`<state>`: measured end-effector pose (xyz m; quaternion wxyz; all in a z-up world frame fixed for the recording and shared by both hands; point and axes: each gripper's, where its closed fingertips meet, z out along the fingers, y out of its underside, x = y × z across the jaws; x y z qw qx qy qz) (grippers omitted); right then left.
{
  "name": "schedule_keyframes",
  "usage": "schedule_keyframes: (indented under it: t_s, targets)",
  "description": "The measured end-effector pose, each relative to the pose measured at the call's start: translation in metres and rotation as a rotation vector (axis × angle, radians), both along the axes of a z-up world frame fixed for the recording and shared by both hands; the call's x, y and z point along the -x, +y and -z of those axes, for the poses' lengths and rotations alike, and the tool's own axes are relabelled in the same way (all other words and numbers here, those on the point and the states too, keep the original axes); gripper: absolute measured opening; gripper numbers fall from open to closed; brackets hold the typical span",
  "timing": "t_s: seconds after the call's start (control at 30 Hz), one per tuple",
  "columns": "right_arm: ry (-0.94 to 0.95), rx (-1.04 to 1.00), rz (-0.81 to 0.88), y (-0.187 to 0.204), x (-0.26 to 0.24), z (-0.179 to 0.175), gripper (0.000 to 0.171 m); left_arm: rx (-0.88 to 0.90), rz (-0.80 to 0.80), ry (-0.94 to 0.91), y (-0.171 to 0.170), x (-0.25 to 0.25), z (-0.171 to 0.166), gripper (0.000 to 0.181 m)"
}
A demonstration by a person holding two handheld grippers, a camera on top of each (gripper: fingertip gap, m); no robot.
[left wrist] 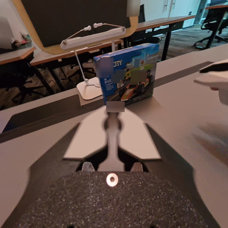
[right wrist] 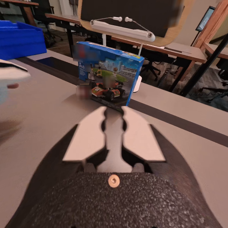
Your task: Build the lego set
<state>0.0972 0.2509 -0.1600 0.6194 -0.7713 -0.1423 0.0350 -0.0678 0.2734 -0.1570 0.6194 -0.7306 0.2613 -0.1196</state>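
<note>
A blue lego set box (left wrist: 127,74) with a race car picture stands upright on the grey table (left wrist: 172,117), straight ahead of both grippers; it also shows in the right wrist view (right wrist: 108,76). My left gripper (left wrist: 115,111) is a short way in front of the box, its jaws a narrow gap apart and empty; a blur patch covers the tips. My right gripper (right wrist: 114,108) is just in front of the box's lower edge, open and empty. No loose bricks are in view.
A white desk lamp stands behind the box, with its base (left wrist: 88,90) at the table's far edge. A dark strip (right wrist: 172,118) runs across the table. A blue bin (right wrist: 21,39) sits at the far left. The other gripper shows blurred at each view's side (left wrist: 212,76) (right wrist: 12,74). There is about 15 centimetres between the tips of the two grippers.
</note>
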Motion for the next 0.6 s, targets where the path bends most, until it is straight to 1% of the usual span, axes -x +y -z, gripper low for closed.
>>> schedule_keyframes:
  t_s: [0.03, 0.13, 0.6]
  targets:
    - [-0.025, -0.020, -0.011, -0.002, 0.002, -0.002, 0.000, -0.033, 0.038, 0.010, -0.005, -0.004, -0.003, 0.000]
    - [-0.054, -0.043, 0.006, -0.002, 0.002, -0.005, 0.000, -0.021, 0.065, 0.008, -0.009, -0.010, -0.004, 0.000]
    - [-0.052, -0.030, 0.020, -0.003, 0.004, 0.003, 0.000, 0.017, 0.008, 0.023, -0.001, -0.005, 0.017, 0.000]
